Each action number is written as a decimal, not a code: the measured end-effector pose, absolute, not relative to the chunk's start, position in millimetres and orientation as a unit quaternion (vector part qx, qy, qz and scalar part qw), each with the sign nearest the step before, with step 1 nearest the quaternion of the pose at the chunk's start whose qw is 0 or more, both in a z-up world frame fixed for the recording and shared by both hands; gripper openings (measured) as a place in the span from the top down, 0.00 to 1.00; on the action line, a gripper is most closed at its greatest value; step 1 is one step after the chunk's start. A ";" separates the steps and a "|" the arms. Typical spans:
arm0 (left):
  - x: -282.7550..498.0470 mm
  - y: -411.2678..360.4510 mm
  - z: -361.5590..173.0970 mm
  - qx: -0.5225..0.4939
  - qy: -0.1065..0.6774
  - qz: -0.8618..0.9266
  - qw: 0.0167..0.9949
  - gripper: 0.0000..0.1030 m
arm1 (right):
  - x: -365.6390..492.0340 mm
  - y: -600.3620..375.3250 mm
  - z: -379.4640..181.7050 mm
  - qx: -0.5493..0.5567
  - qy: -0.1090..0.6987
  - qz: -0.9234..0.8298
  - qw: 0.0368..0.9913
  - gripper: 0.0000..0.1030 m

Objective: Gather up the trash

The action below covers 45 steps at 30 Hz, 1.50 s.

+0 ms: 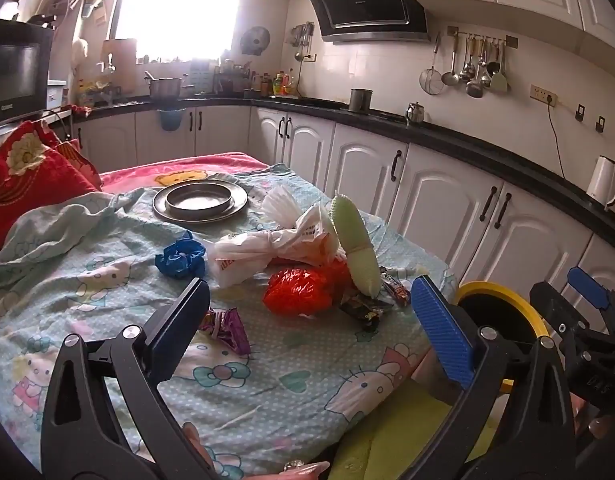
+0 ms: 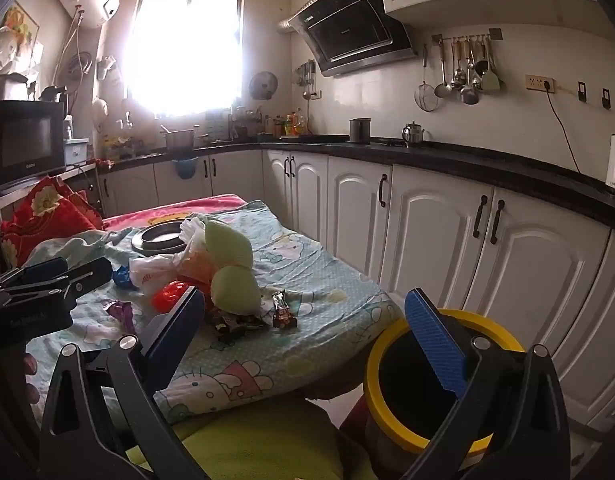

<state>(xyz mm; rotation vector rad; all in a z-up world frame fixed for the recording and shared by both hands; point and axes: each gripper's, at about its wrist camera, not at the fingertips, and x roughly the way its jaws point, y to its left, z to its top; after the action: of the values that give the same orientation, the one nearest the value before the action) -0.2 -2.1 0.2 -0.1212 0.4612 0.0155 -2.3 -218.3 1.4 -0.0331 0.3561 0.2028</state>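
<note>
Trash lies in a heap on the cartoon-print cloth (image 1: 267,392): a red plastic bag (image 1: 303,290), a white plastic bag (image 1: 263,248), a blue crumpled wrapper (image 1: 179,258), a purple wrapper (image 1: 227,328), dark snack wrappers (image 1: 363,310) and a pale green knobbly object (image 1: 353,244). My left gripper (image 1: 311,320) hangs open just short of the heap, nothing between its fingers. My right gripper (image 2: 307,336) is open too, near the cloth's right corner, its right finger over the black bin with a yellow rim (image 2: 370,372). A candy bar wrapper (image 2: 283,312) lies ahead of it.
A metal plate (image 1: 163,208) holding a round tin sits beyond the heap. A red flowered pillow (image 1: 31,176) is at the far left. White cabinets under a black counter (image 1: 447,136) run along the right. A yellow-green cushion (image 2: 259,440) lies below the cloth's near edge.
</note>
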 end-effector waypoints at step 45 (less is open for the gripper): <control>-0.2 1.7 -2.9 -0.064 0.231 0.005 0.971 0.10 | 2.5 -218.8 -8.3 -0.018 0.188 0.101 0.977 0.06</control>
<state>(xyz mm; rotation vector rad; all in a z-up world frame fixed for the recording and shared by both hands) -0.2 1.7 -2.9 -0.1288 0.4666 0.0091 2.5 -218.8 -8.3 -0.0363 0.3785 0.2034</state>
